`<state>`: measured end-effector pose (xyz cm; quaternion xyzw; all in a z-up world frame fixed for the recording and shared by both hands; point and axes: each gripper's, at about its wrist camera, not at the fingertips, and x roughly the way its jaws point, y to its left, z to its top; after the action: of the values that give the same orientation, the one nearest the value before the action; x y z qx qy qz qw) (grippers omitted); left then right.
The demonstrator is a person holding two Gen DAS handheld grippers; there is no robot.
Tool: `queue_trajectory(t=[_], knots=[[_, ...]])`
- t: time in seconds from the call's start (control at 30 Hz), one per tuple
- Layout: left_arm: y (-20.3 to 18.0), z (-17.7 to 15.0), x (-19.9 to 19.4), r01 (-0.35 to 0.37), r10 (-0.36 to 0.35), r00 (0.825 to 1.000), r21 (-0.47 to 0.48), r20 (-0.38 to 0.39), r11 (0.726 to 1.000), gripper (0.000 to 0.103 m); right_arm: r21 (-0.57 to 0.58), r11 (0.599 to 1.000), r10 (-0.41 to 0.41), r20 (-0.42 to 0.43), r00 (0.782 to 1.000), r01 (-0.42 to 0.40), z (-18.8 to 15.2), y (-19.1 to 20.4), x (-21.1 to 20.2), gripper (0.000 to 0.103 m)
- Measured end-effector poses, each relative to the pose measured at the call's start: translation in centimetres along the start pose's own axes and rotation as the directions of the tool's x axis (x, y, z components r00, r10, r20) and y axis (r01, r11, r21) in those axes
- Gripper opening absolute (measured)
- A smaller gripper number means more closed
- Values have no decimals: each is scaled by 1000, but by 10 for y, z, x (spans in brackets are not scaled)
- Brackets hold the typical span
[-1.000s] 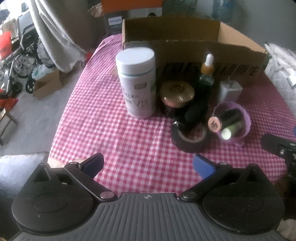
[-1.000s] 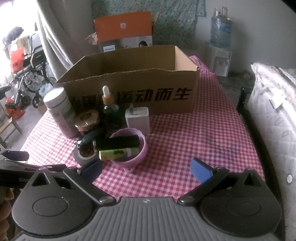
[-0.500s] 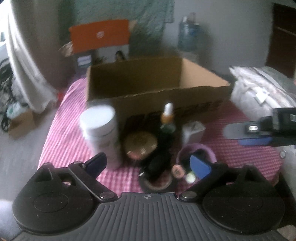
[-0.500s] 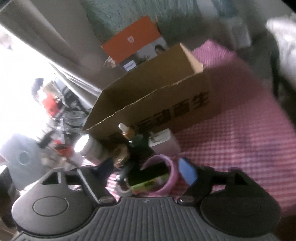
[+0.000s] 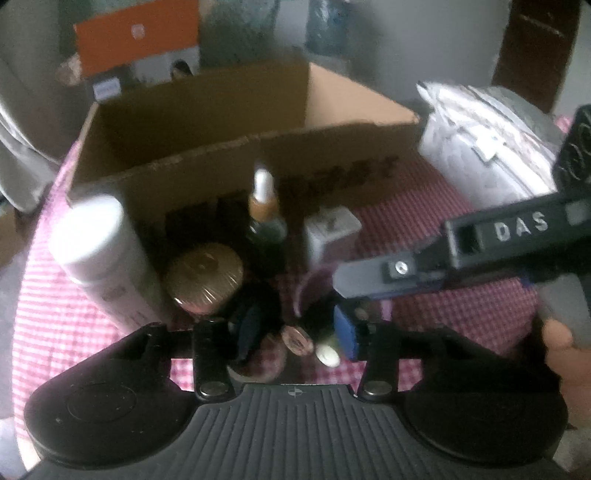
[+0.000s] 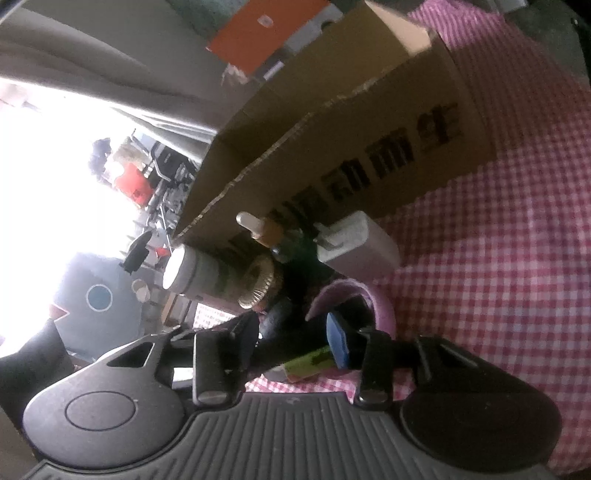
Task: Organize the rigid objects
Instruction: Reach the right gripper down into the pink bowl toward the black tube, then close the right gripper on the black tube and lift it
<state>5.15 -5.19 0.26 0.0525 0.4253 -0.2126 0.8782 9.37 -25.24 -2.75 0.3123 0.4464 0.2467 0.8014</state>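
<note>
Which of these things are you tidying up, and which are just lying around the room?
For tidying:
cardboard box
white bottle
gold-lidded jar
dropper bottle
white charger
purple bowl with tubes
tape roll

Just lying about:
orange box
white bedding
water jug

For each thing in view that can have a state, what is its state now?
cardboard box: open at the top
white bottle: upright, capped
dropper bottle: upright, capped
pink bowl: holds tubes
left gripper: closing, grip unclear
right gripper: closing, grip unclear
</note>
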Motion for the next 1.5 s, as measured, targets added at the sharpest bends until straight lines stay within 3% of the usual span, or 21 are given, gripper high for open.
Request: queue_trajectory(t=[0.13,0.2,0.5,0.63,0.87,1.07,1.3,1.5], knots=[[6,-7,8,78,-83,994,-67,-76,995,41,17,1000,-13,-42,999,13,3,-7,2,43],[10,-10,6,90,-97,992,-91,-78,992,40,28,999,-20,-66,998,22,5,-10,4,43],[18,-1,-9,34,-31,999,-79,36,996,40,49,996,-66,-131,989,72,19,-11,13,43],[20,2,-1,23,-20,999,-66,38,998,40,71,993,-84,-157,984,96,27,-11,25,44],[27,3,4,64,-63,998,-80,12,995,28,76,989,-109,-197,974,127,39,-8,42,44],[40,0,-4,156,-157,988,-158,5,975,28,55,990,-118,-200,973,132,41,0,56,44],[35,-1,-12,243,-244,970,-164,14,956,28,44,990,-124,-204,971,135,43,3,65,44],[23,-2,-1,221,-227,974,-133,-27,966,28,40,991,-119,-200,973,130,41,0,67,43]])
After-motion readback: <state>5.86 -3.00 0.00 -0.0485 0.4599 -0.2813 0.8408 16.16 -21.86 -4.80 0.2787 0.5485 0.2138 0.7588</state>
